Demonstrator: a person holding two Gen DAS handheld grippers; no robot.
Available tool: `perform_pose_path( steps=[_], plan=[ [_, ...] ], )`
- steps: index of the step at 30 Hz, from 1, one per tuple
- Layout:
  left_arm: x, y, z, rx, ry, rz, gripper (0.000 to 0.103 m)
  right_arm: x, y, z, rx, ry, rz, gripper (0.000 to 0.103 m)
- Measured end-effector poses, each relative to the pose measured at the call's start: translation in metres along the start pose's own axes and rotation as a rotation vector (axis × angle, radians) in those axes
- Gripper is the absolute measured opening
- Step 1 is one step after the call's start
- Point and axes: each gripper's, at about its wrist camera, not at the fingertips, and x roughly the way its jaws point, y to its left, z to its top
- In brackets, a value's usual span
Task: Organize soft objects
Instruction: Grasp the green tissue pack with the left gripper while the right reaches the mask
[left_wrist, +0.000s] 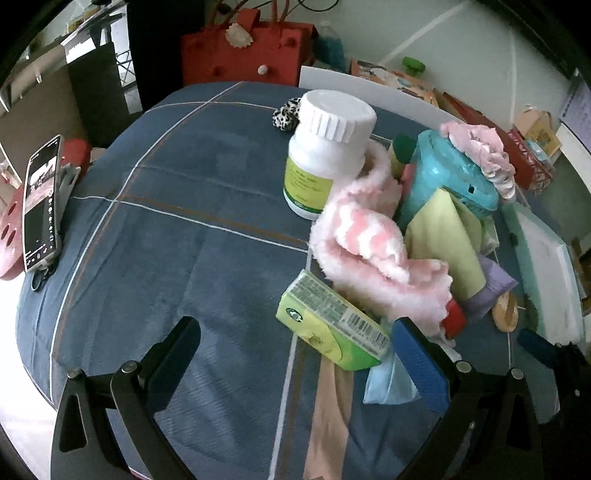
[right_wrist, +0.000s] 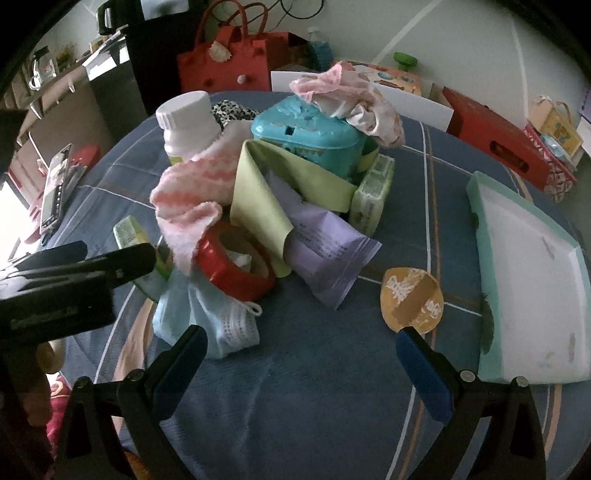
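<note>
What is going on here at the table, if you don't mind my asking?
A person holds two handheld grippers over a heap on a blue cloth. The left gripper and right gripper are both open and hold nothing. The pink fluffy sock, yellow-green cloth and face mask lie unsorted.

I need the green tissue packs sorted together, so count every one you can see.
2. One green tissue pack lies at the pile's near left edge by the fluffy pink sock; another leans against the teal box. More may be buried.

Red felt bag (left_wrist: 243, 51) up top, phone (left_wrist: 41, 203) propped far left, white pill bottle (left_wrist: 325, 151) center, blue checked tablecloth (left_wrist: 177, 240) underneath.
</note>
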Motion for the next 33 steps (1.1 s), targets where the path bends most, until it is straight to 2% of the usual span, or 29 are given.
perform_pose_path(
  steps=[9,14,15,17,18,20,29,33],
  plan=[
    [0.002,-0.024,-0.002,0.082,0.011,0.047,0.103,0.001,0.000,-0.001,-0.009,-0.003,0.013,0.103],
    [0.004,-0.027,-0.004,0.073,0.024,0.045,0.101,0.002,-0.001,-0.002,-0.008,0.001,0.012,0.103],
    [0.004,-0.026,-0.004,0.065,0.020,0.047,0.098,0.002,-0.001,-0.001,-0.007,0.002,0.013,0.103],
    [0.003,-0.019,-0.005,0.049,0.017,0.044,0.075,0.003,-0.002,-0.001,-0.006,0.001,0.011,0.103],
    [0.004,-0.016,-0.005,0.045,0.019,0.035,0.071,0.003,-0.002,-0.001,-0.005,0.002,0.012,0.103],
    [0.004,-0.013,-0.006,0.037,0.026,0.018,0.054,0.003,-0.001,-0.002,-0.005,0.002,0.014,0.103],
    [0.000,0.007,-0.007,-0.043,0.019,-0.036,0.034,0.003,0.006,-0.001,-0.033,-0.006,0.048,0.103],
    [-0.007,0.019,-0.012,-0.068,0.020,-0.036,0.033,0.003,0.017,-0.001,-0.071,-0.011,0.094,0.103]
  ],
)
